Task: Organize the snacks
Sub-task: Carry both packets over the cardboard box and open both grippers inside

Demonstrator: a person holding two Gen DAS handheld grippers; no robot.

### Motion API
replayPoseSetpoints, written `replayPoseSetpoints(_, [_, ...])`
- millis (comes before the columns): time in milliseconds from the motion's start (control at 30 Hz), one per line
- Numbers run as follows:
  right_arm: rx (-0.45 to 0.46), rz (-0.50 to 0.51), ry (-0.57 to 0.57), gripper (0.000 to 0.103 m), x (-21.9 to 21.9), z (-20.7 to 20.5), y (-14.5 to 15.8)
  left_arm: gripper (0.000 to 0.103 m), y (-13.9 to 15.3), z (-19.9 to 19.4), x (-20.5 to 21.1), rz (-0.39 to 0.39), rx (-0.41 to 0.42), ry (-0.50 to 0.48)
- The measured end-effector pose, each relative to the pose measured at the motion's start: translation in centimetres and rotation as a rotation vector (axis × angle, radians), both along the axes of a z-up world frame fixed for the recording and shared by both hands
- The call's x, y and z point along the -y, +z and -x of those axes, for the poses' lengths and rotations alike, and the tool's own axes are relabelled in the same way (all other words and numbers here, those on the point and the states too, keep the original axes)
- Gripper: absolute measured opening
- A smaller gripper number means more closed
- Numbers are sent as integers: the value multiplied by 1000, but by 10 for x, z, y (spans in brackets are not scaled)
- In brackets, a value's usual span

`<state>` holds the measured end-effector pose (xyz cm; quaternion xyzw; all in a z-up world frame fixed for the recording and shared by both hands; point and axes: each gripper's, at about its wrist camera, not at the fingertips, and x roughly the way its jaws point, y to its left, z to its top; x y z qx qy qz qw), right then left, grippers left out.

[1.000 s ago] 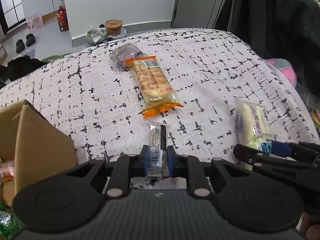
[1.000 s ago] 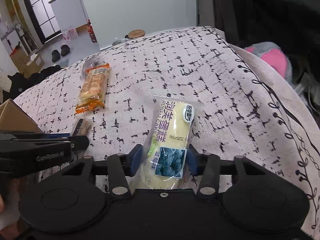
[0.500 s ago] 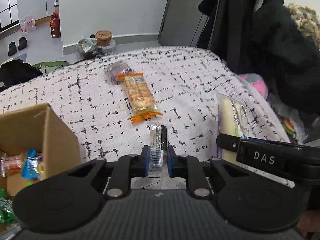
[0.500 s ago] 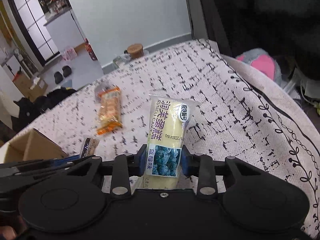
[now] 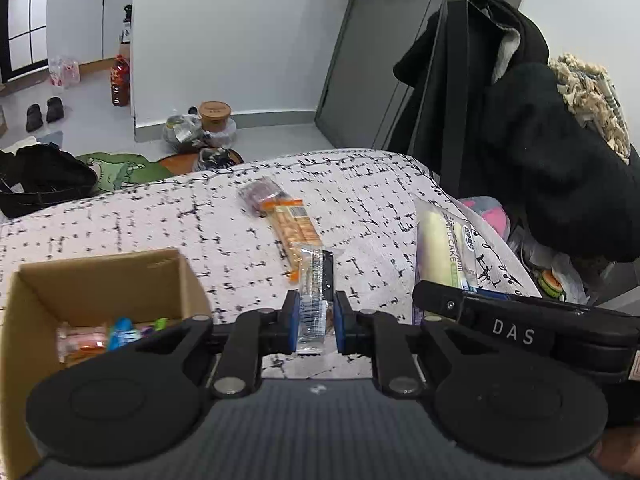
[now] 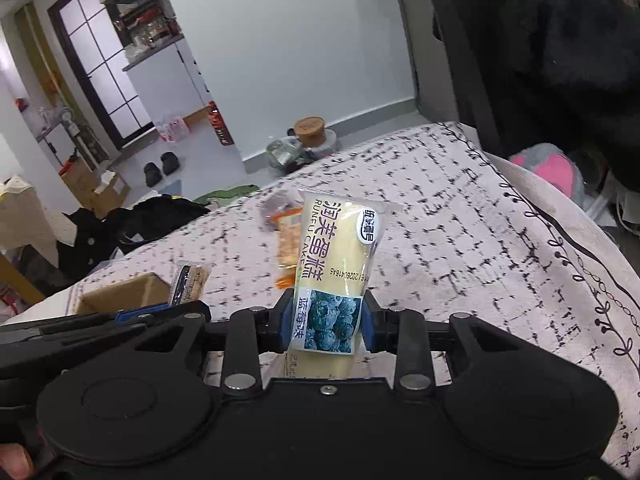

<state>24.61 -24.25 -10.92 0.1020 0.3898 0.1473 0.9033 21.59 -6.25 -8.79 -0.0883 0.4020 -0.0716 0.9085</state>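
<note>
My left gripper point(image 5: 316, 322) is shut on a small clear-wrapped snack bar point(image 5: 316, 280) and holds it in the air above the table. It also shows in the right wrist view point(image 6: 191, 280). My right gripper point(image 6: 325, 322) is shut on a yellow blueberry cake pack point(image 6: 338, 256), lifted upright; the pack shows at the right of the left wrist view point(image 5: 444, 244). An open cardboard box point(image 5: 100, 276) with several wrapped snacks inside sits to the left. An orange cracker pack point(image 5: 294, 228) and a purple-wrapped snack point(image 5: 258, 192) lie on the patterned tablecloth point(image 5: 160, 220).
Dark coats point(image 5: 520, 120) hang at the right beside the table's edge. A pink and grey plush point(image 6: 552, 168) lies off the right edge. Bags, shoes and a bottle point(image 5: 120, 84) stand on the floor beyond the far edge.
Both grippers have risen from the table, each carrying its snack. The cardboard box has come further into view at the left, and the view now takes in more of the room.
</note>
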Motion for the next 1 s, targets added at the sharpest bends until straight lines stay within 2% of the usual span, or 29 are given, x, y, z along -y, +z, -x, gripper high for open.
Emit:
replayPoseSetpoints(467, [37,-7,48,32,-37,16,15,16,19,27,-48,37,39,88])
replayPoseSetpoints(1000, [60,-21,152,32,-98,29,19,16,25,54,-124,55,46,289])
